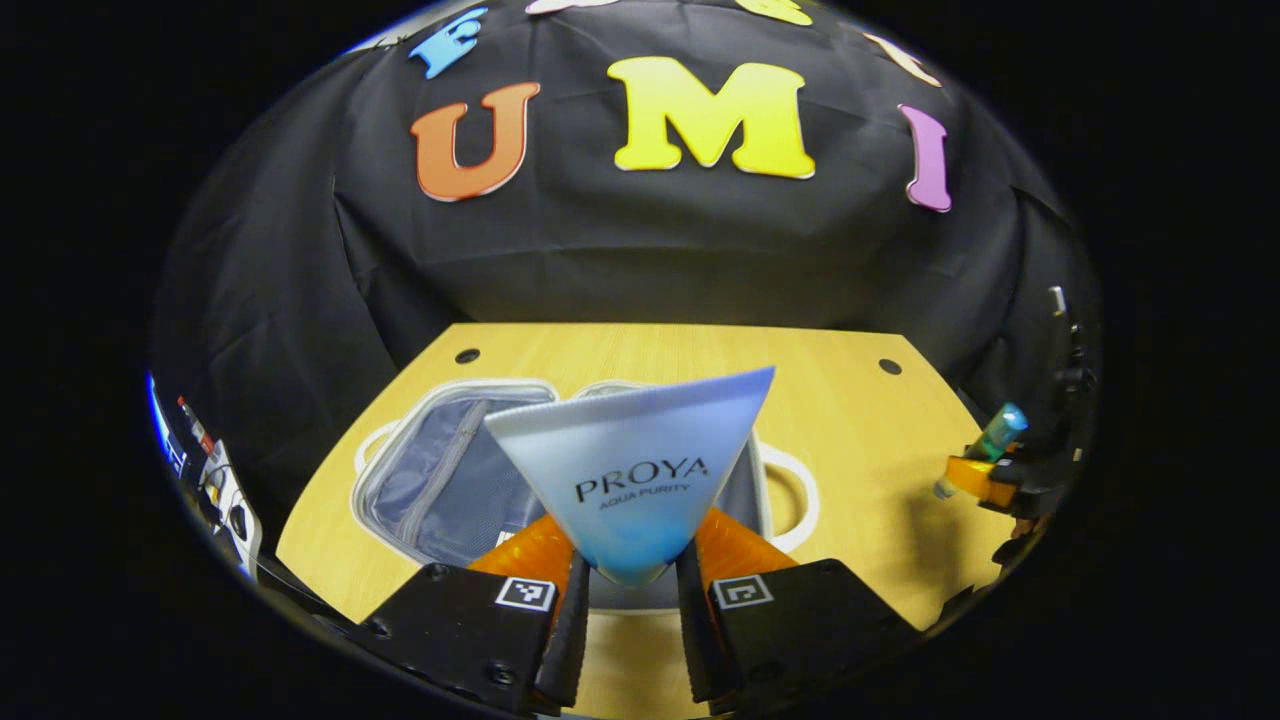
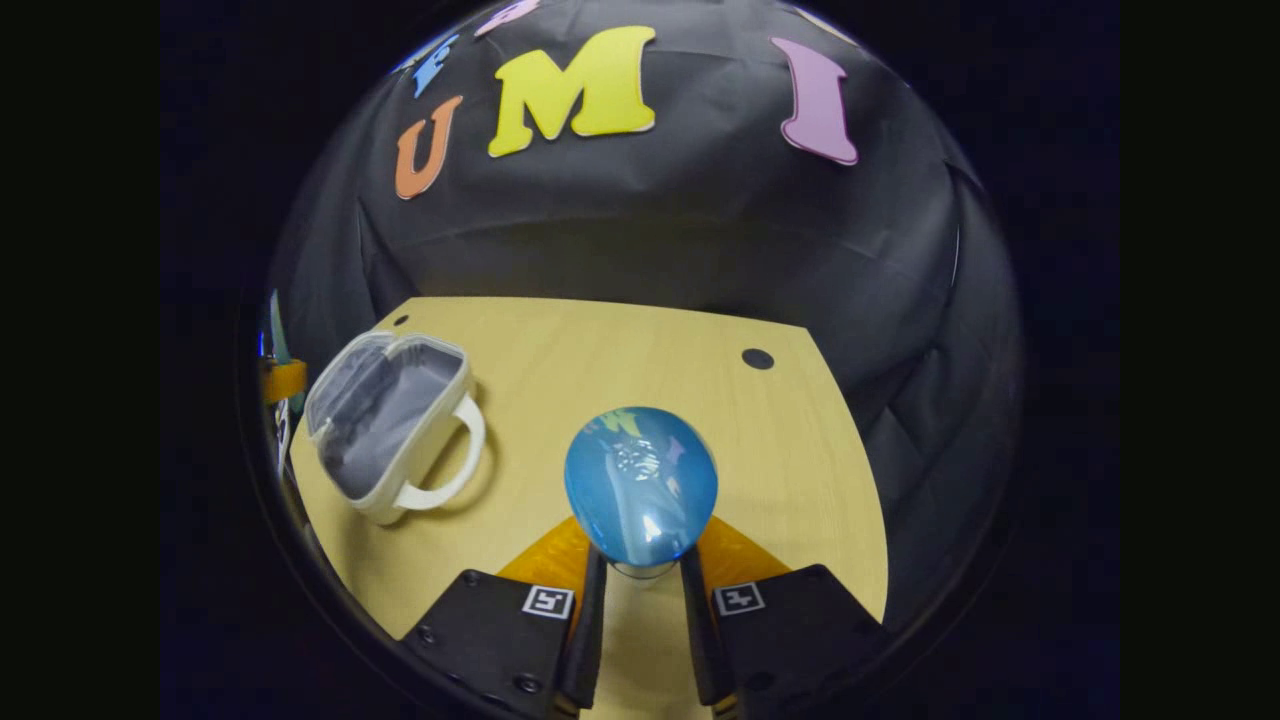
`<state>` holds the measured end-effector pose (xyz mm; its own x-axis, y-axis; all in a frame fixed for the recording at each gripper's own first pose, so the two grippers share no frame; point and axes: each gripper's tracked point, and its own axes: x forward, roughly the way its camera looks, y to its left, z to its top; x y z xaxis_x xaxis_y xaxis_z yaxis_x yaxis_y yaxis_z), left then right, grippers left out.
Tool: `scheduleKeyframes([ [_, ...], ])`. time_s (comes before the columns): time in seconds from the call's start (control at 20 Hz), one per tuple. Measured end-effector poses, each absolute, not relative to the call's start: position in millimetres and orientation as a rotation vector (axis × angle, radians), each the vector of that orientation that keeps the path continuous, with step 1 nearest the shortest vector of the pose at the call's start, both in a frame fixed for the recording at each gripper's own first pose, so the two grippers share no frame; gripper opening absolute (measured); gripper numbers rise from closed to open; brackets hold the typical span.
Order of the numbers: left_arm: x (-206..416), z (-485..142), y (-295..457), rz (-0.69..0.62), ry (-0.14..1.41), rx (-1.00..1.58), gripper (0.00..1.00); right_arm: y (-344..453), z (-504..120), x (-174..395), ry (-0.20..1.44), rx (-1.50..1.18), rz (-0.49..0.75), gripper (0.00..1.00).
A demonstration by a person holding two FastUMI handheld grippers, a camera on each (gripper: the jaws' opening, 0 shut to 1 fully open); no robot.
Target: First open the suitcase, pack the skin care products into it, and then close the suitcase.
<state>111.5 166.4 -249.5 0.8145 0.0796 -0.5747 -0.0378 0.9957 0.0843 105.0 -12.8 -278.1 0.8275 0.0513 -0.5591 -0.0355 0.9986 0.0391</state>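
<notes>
While both products are being carried, entries run as follows, w/ places given relative to the suitcase.

Item 1: suitcase, small, pale, lying open on the wooden table, grey lining showing, handle loop on its side. Opening step looks done.

Item 2: tube, blue-to-white, crimped end up. Left gripper is pinching it near the cap end, jaws pressed on both sides; it is hanging just in front of and over the suitcase.

Item 3: bottle, blue, glossy, rounded. Right gripper is clamping its lower part betw. both fingers; it is sitting well apart from the suitcase, to the right of it.

Handling note, judged: tube likely going in first. Lower until it is inside the rim before releasing, lay it flat along the lining, leaving room for the bottle. Keep the bottle clear of the handle loop on approach; glossy surface may slip, so ease off slowly.
</notes>
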Motion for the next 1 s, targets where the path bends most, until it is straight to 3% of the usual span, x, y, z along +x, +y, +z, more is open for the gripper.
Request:
scheduleKeyframes([
  [0.05,120.4,-263.1,174.6,0.059,0.647,0.07,0.43,-4.9,-270.5,101.5,0.586,0.026,0.047,0.34],
  [0.1,126.0,-276.2,184.4,0.062,0.676,0.084,0.48,4.0,-262.6,97.1,0.581,0.034,0.052,0.31],
  [0.15,130.8,-288.1,191.3,0.058,0.705,0.109,0.43,13.2,-256.1,91.9,0.58,0.054,0.06,0.31],
  [0.55,125.5,-367.1,188.9,0.005,0.915,0.129,0.43,42.4,-216.9,70.7,0.568,0.109,0.071,0.34],
  [1.0,119.4,-395.9,199.8,0.04,1.116,0.145,0.43,25.2,-216.3,58.4,0.605,0.121,0.05,0.35],
])
